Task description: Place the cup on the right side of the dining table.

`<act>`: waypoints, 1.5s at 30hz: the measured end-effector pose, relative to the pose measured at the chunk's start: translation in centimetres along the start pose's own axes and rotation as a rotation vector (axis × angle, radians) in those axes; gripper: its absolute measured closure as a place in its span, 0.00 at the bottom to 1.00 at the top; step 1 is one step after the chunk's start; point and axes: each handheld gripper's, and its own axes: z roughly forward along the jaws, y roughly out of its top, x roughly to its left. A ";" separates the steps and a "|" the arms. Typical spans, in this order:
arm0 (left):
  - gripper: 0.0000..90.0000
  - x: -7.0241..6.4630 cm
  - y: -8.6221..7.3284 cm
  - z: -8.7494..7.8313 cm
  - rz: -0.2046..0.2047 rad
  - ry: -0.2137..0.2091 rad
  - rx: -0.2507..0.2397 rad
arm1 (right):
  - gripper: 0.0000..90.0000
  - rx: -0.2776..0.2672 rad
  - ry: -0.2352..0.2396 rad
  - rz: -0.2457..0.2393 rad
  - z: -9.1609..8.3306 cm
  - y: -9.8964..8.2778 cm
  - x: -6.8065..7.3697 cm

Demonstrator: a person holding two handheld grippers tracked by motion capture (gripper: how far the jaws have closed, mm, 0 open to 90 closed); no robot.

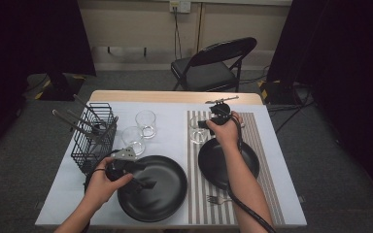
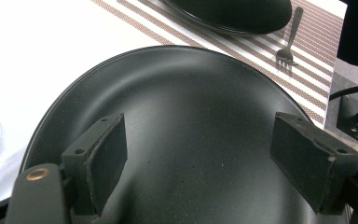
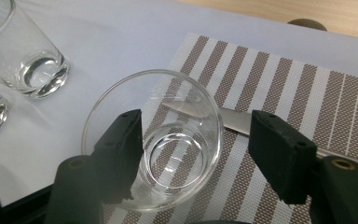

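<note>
In the high view the right hand (image 1: 226, 128) covers most of the right gripper (image 1: 208, 124), so how its jaws stand cannot be told there. The glass (image 1: 197, 130) beside it is partly hidden by that gripper. The right arm lies over the far black plate (image 1: 250, 162) and hides its middle. The fork (image 1: 217, 199) is too small to see well. The things standing in the wire basket (image 1: 97, 133) are too small to name.

In the right gripper view a knife (image 3: 235, 120) lies behind the glass (image 3: 168, 140), and the right jaw hides its far end. Two more glasses (image 3: 32, 56) are cut off by the left edge.

In the left gripper view the near black plate (image 2: 191, 116) runs off the bottom edge.
</note>
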 end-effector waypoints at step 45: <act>0.21 -0.5 0.6 0.4 0.014 -0.005 0.002 | 0.25 -0.030 0.060 -0.031 -5.2 -2.0 -0.5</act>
